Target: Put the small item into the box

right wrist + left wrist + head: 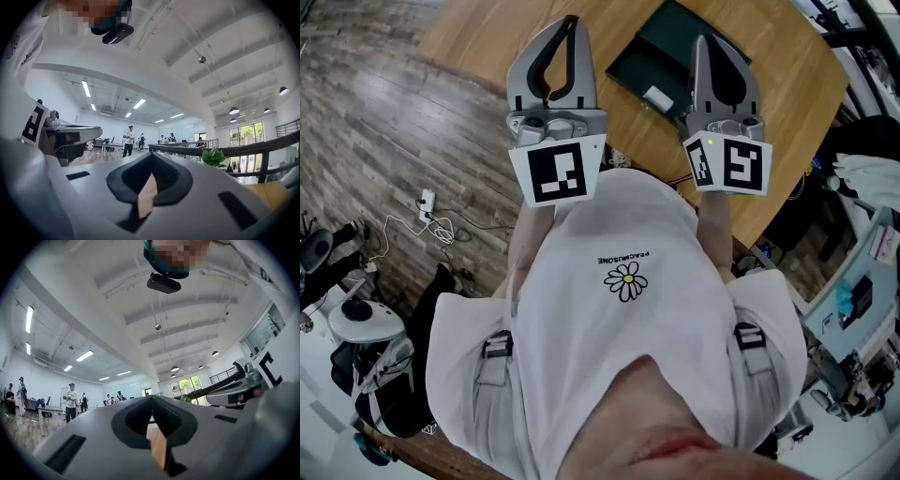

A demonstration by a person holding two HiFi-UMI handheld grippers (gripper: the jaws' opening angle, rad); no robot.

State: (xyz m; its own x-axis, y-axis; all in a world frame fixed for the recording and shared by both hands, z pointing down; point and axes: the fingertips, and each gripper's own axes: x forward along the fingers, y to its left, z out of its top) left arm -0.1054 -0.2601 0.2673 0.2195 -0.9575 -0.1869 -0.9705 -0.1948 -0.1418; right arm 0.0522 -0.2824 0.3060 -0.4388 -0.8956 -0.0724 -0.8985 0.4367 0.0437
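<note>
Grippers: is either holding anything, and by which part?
Nothing is held: the left gripper and the right gripper are both shut with nothing between their jaws.

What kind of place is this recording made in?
Probably a large open lab or workshop hall: long ceiling lights, several people standing far off, and a wooden table on a plank floor.

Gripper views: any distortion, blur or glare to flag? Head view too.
Left gripper view: heavy fisheye, black corners, ceiling beams bowed, the left hand-held gripper close and soft. Right gripper view: same, ceiling lights blown out. Head view: sharp, even light, mild fisheye around the table.
</note>
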